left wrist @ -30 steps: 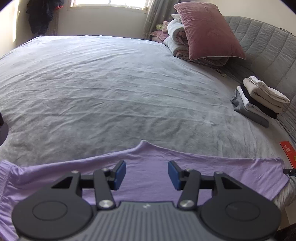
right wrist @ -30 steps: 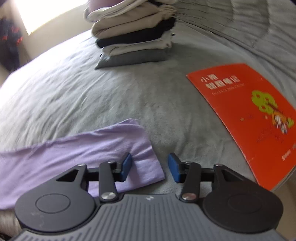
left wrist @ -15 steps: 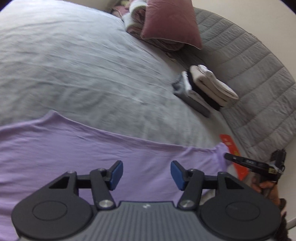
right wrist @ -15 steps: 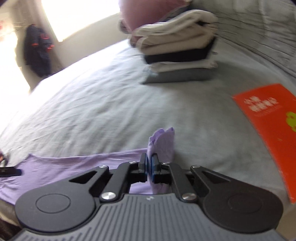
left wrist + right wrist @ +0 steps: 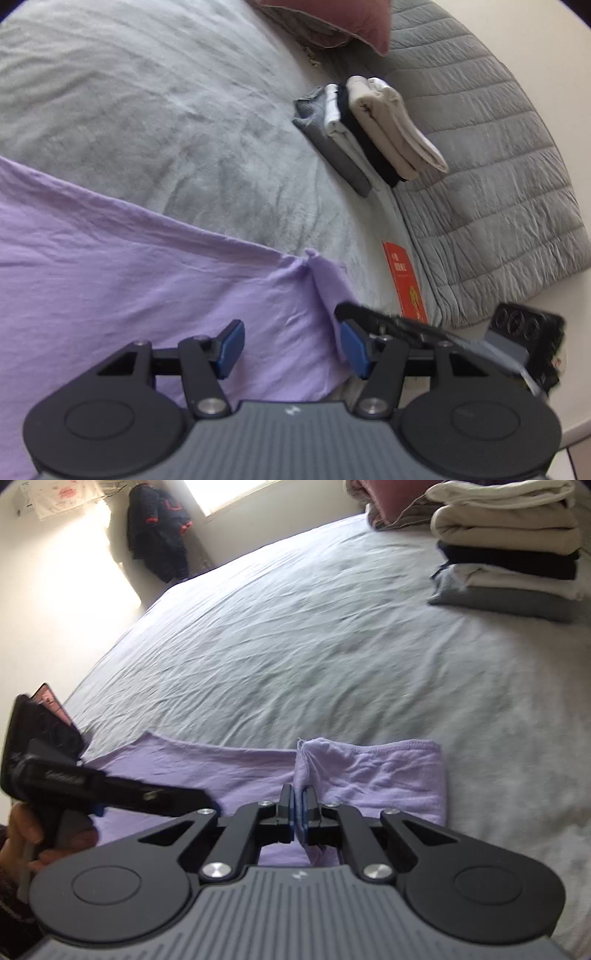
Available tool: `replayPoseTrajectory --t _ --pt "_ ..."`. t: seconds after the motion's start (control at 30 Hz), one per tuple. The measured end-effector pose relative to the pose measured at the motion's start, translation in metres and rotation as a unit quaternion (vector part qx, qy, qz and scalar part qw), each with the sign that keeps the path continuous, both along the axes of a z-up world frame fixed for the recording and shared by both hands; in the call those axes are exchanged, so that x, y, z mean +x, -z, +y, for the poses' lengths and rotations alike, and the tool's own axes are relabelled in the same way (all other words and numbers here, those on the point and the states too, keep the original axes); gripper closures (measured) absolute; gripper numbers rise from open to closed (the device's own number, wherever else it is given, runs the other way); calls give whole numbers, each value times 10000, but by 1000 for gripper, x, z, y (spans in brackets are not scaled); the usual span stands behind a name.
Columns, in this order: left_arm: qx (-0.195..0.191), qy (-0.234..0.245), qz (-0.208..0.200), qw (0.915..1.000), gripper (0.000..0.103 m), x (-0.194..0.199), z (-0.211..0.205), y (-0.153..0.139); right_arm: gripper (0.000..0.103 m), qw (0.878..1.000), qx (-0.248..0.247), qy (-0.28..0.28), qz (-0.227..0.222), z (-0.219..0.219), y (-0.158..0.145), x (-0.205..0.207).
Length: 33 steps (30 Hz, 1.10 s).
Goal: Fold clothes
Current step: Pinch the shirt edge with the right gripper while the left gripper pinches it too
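Note:
A lavender garment (image 5: 110,266) lies spread along the near edge of the grey bed (image 5: 147,110). In the right wrist view my right gripper (image 5: 300,808) is shut on a bunched corner of the garment (image 5: 369,775), which stands up in a small peak between the pads. My left gripper (image 5: 293,349) hovers open over the cloth with nothing between its blue pads (image 5: 231,349). The right gripper (image 5: 341,312) shows just beside its right finger, pulling the cloth into a ridge. A hand (image 5: 22,830) holds the left gripper (image 5: 199,803) at the lower left.
A stack of folded clothes (image 5: 369,129) sits by the quilted grey headboard (image 5: 480,166), with a red booklet (image 5: 404,284) near the bed's edge. A mauve pillow (image 5: 332,18) lies at the top. A dark jacket (image 5: 159,535) hangs by the window.
The right gripper shut on the garment's corner and drew it up and leftward. The left gripper swung right and dipped over the cloth, ending close beside the right one.

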<state>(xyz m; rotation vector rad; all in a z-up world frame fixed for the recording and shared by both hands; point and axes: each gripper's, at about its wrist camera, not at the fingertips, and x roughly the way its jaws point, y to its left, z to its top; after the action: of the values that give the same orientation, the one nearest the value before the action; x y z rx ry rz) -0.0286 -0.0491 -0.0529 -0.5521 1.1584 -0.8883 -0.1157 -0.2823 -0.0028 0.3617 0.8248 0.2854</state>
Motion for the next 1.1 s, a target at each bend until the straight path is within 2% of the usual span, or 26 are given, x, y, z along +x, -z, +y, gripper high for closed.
replayPoseTrajectory --t 0.23,0.3,0.37,0.4,0.43,0.5,0.6,0.7,0.9,1.1 --pt "-165 -289 239 9992 49 14 -9 9 98 9988 125 -459 136 26 4 2" --pt "-92 -335 195 9992 55 16 -12 9 98 9982 117 -559 160 33 5 2" --pt "81 -412 94 9991 77 16 -14 9 98 9977 135 -638 174 37 5 3" --pt "214 -483 29 9986 84 16 -14 8 98 9975 144 -671 177 39 5 4" --pt "308 -544 -40 9980 99 15 -14 8 98 9973 159 -696 181 41 5 5" --pt "440 -641 -229 9967 100 14 -13 5 98 9970 197 -729 195 45 5 7" --pt "755 -705 -779 9916 101 9 -12 -7 97 9966 155 -788 177 56 7 11" --pt "1029 -726 -1048 9865 101 9 -7 -16 97 9959 174 -875 143 68 6 15" --pt "1420 -920 -1290 9771 101 10 19 -28 97 9938 588 -931 161 86 4 29" --pt "1665 -1145 -1545 9671 101 6 58 -37 97 9894 780 -1214 169 116 3 40"
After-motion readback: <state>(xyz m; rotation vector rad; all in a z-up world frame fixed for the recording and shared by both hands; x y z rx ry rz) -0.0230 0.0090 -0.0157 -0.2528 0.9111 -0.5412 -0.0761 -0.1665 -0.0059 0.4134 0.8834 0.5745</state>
